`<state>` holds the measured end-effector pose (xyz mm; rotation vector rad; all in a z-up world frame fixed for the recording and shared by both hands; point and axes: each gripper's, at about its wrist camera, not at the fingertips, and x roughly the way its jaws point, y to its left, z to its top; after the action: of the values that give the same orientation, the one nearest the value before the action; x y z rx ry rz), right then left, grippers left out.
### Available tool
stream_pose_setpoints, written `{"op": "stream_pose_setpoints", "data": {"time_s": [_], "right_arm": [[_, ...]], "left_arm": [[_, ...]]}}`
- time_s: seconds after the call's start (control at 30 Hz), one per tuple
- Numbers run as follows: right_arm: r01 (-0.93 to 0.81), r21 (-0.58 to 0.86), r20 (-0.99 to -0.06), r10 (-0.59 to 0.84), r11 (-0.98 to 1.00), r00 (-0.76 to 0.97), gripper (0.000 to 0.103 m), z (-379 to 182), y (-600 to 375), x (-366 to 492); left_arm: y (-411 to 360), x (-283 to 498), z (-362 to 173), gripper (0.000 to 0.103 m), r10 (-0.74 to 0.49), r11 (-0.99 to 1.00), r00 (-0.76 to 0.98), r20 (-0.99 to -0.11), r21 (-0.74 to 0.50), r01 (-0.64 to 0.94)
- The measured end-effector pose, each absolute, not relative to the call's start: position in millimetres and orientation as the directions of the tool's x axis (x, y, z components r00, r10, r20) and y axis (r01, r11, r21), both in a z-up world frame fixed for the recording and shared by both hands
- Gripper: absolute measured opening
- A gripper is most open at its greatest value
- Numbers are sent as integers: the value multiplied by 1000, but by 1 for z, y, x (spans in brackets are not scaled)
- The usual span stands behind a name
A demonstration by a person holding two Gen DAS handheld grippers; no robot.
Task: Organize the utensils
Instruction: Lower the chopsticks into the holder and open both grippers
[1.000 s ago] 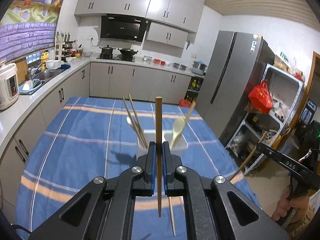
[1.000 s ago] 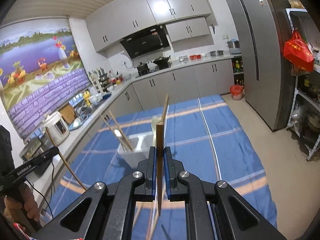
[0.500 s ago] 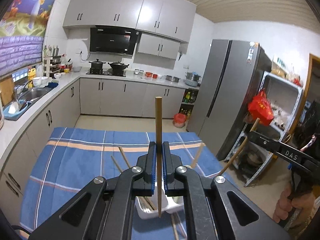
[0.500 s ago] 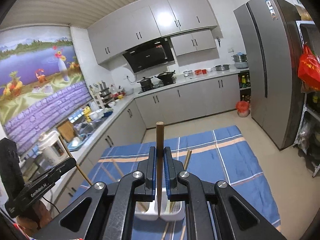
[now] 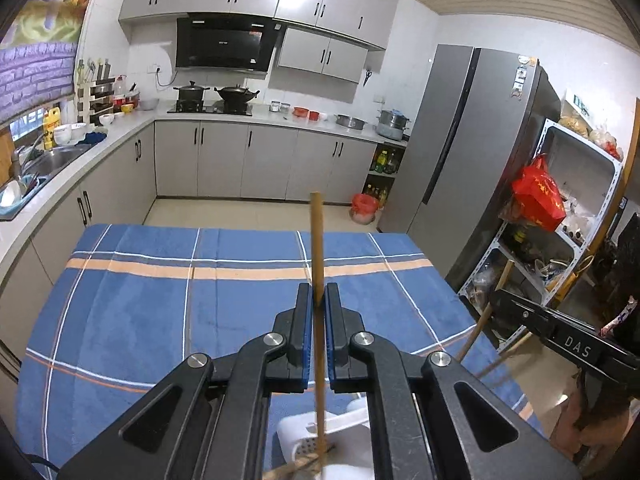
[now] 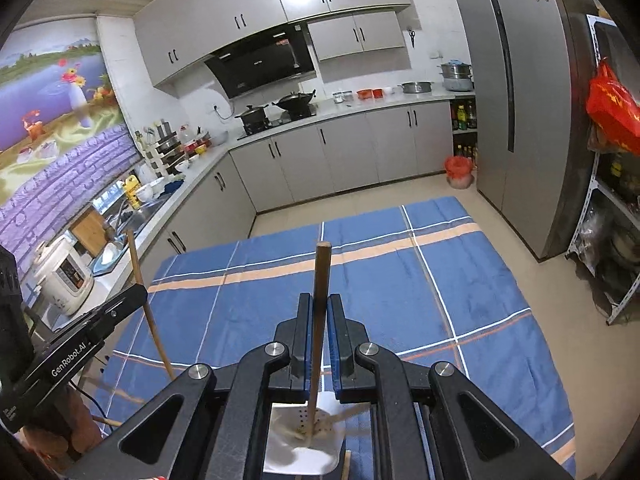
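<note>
Now gripping a wooden chopstick [image 5: 316,248] upright in the left hand-held gripper [image 5: 316,300], blue pads clenched on its shaft. Likewise clamping a second chopstick [image 6: 322,276] in the right hand-held gripper [image 6: 319,304], jaws pressed tight on the wood. Holding both lower tips over the white utensil drainer [image 5: 352,420], which stands on the tabletop [image 5: 160,304] under a blue plaid cloth, close below the two tools. Cannot tell whether either tip already touches the perforated floor.

Likely the drop-in step. To do it well:
- Keep each stick near vertical and centred over the opening, not over the rim.
- Lower until the tip sits well inside the walls, then loosen the jaws only slightly so the stick slides instead of tipping out.
- Release one side at a time; with the two tools so near each other, probably wise to avoid crossing the sticks.
- Lift straight up afterwards so the pads do not drag the stick back out.

In the way: leaning chopsticks [image 6: 352,410] already inside the drainer, slanting across the opening and apt to deflect a descending tip. Also a loose stick [image 6: 346,464] lying on the cloth just beside the drainer, probably the next one to collect.

Well apart from the work: rice cooker [image 6: 64,276] and sink [image 5: 56,160] on the counter, grey refrigerator [image 5: 460,152], red bag [image 5: 538,198] on the metal shelving.
</note>
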<state>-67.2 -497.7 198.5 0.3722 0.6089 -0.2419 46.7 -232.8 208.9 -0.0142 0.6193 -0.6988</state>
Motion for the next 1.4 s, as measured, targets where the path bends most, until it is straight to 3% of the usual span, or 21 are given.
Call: {"op": "stream_pose_setpoints", "data": {"time_s": [0.67,0.73,0.8,0.87,1.07,1.23,1.4], "right_arm": [[293,236,-633,-83,926,770,8,185,-488,-44],[293,234,-632,-84,927,771,12,186,-487,-43],[297,228,-627,-94,927,773,27,188,-487,-44],[301,225,-623,-101,927,775,34,189,-487,-46],[299,243,-605,-97,923,790,41,195,-487,-52],[296,261,-564,-104,919,820,41,209,-486,-68],[291,241,-500,-138,926,855,45,236,-480,-102]], "left_arm": [[-249,69,184,5,-601,773,557,-574,-238,589],[-247,67,184,5,-599,775,554,-578,-243,584],[-245,63,186,6,-603,774,559,-570,-248,582],[-242,60,188,6,-609,770,555,-567,-251,587],[-223,50,201,8,-612,773,570,-549,-259,580],[-191,30,216,24,-596,795,603,-530,-285,535],[-151,-7,228,30,-570,821,638,-519,-321,472]]}}
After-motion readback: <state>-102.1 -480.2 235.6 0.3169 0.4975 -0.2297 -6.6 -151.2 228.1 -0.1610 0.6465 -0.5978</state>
